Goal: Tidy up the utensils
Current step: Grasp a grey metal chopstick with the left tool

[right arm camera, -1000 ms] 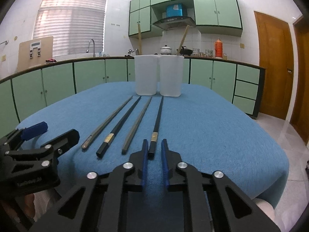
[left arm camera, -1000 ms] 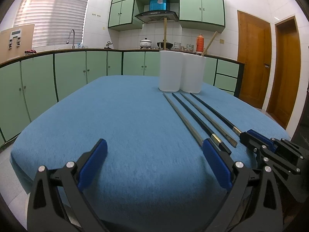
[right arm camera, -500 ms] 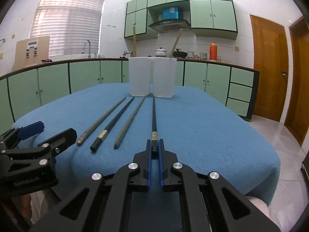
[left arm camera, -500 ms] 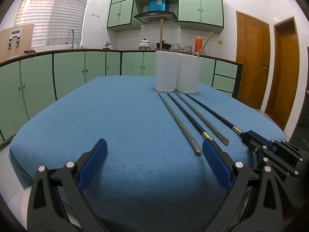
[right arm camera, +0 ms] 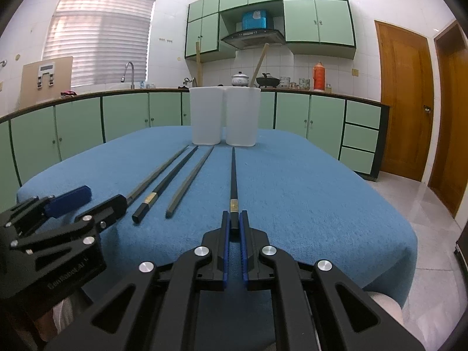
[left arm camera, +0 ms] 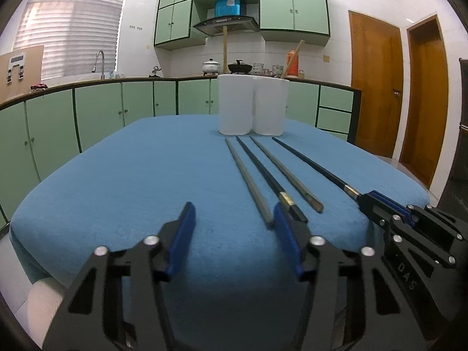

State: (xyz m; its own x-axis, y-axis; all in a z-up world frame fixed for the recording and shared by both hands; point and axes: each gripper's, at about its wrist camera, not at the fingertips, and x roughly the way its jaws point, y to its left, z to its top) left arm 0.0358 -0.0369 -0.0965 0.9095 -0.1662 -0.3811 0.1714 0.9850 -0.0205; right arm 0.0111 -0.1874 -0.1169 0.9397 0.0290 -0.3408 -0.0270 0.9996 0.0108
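Note:
Several chopsticks lie side by side on the blue table cloth (left arm camera: 131, 181). My right gripper (right arm camera: 233, 225) is shut on the near end of the rightmost black chopstick (right arm camera: 233, 175), which also shows in the left wrist view (left arm camera: 316, 166). My left gripper (left arm camera: 234, 219) is open over the cloth's near edge, its right finger beside the ends of a grey chopstick (left arm camera: 248, 184) and a black chopstick (left arm camera: 269, 175). Another grey chopstick (left arm camera: 286, 174) lies between them and the held one. Two white holders (right arm camera: 225, 120) stand at the far end, each with a wooden stick in it.
Green kitchen cabinets (right arm camera: 122, 117) and a counter run behind the table. Wooden doors (right arm camera: 406, 102) stand at the right. The table's near edge drops to a tiled floor (right arm camera: 421, 199).
My right gripper has closed on the end of the rightmost black chopstick. My left gripper has narrowed and both grippers have drawn back toward the near table edge.

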